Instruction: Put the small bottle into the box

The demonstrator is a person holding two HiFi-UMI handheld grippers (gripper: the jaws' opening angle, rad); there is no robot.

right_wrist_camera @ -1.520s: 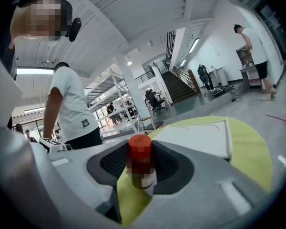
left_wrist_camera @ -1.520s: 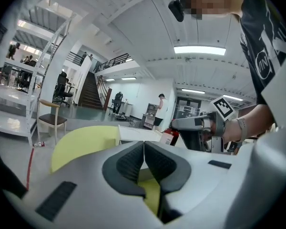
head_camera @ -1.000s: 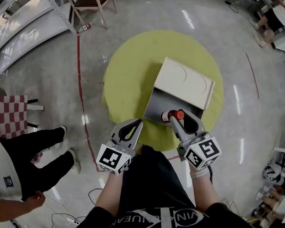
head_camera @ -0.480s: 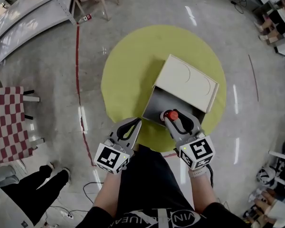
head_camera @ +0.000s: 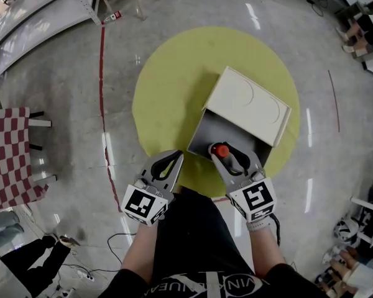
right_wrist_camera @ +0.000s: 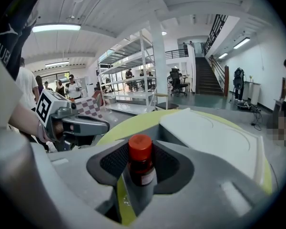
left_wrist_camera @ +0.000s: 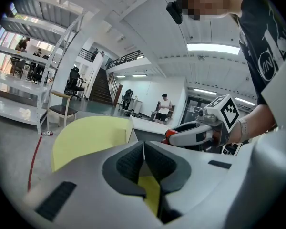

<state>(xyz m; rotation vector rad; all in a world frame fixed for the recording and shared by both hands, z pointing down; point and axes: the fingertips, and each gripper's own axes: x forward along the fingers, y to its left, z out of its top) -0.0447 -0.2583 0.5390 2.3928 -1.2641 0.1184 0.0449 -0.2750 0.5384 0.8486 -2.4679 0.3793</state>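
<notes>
Open grey box free on near side, white lid along far edge

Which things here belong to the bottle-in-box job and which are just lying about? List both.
Job: small bottle, held in the right gripper; open box; yellow round table.
Lying about: checked seat; wooden chair; metal shelving; left gripper, shut and empty.
</notes>
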